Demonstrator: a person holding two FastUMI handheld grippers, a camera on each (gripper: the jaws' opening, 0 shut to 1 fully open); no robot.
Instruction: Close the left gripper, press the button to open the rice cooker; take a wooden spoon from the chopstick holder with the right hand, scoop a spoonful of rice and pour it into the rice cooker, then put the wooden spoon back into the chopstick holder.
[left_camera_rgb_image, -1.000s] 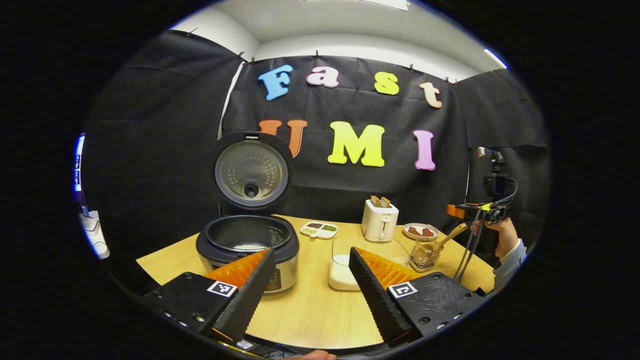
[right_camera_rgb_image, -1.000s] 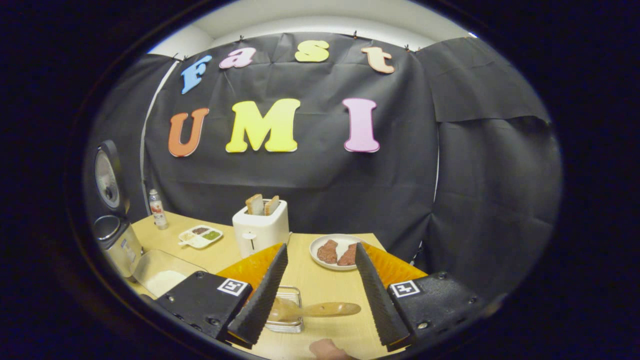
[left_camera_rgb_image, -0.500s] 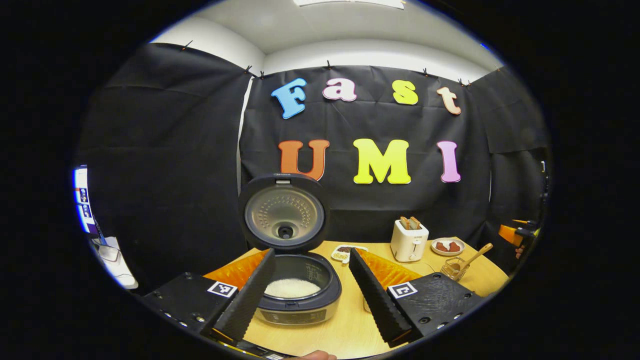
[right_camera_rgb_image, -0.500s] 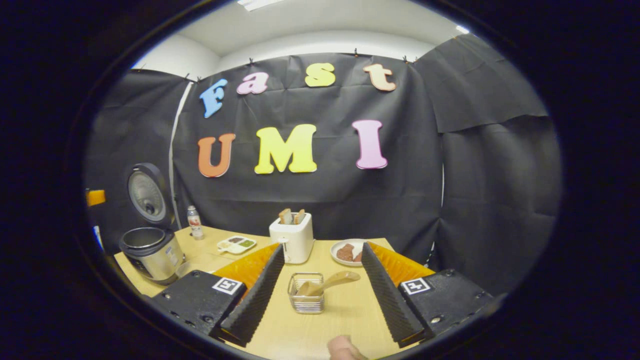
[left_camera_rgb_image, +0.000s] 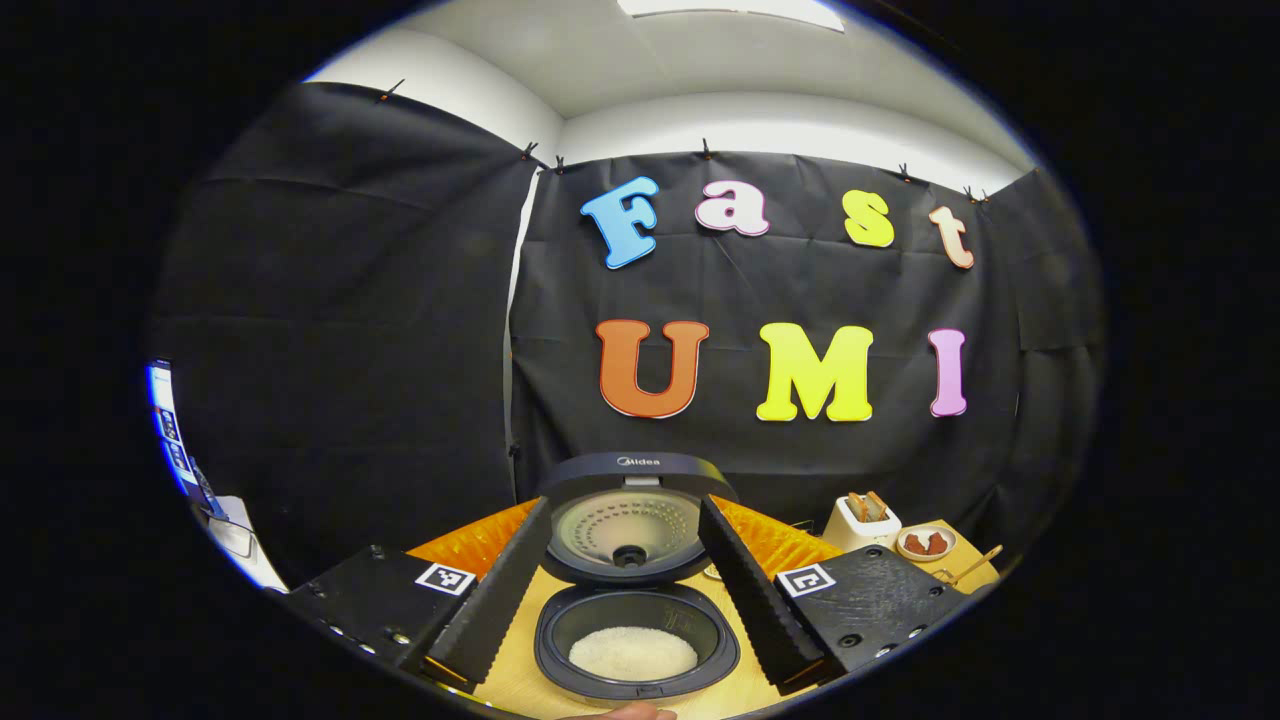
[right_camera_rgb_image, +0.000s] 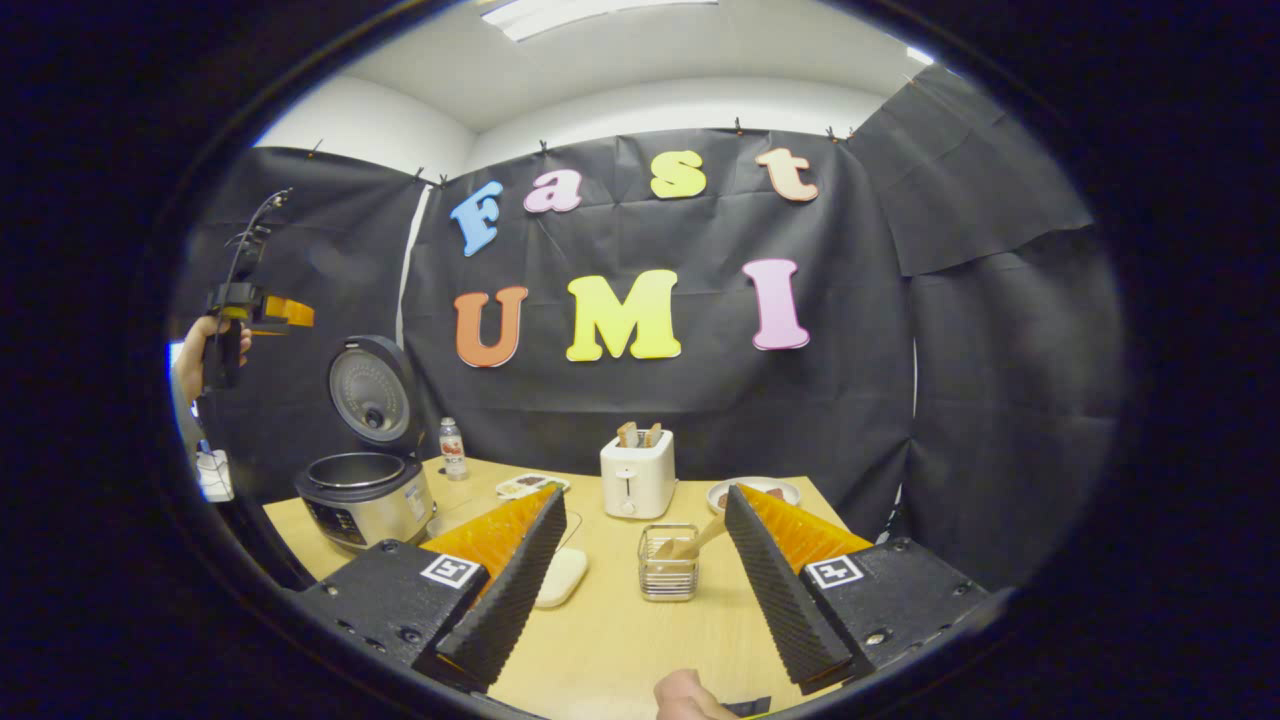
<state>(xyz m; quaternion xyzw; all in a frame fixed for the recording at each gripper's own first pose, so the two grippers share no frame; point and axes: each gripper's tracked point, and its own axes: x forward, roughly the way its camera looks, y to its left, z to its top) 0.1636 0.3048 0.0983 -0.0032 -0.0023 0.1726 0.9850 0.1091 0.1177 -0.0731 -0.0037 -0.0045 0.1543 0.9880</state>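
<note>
The rice cooker stands with its lid up and white rice lying in the pot. My left gripper hovers above it, open and holding nothing. In the right gripper view the cooker is at the table's left end, and the left gripper hangs high above it in a hand. The wooden spoon leans in the wire chopstick holder on the table. My right gripper is open and well back from the holder, with nothing between its fingers.
A white toaster with bread stands behind the holder. A plate of meat, a small divided dish and a bottle sit near the back. The white rice container lies left of the holder. A thumb shows at the bottom.
Both grippers have drawn back and up from the table. The left gripper view swung from the rice container to above the open cooker. The spoon stays in the holder.
</note>
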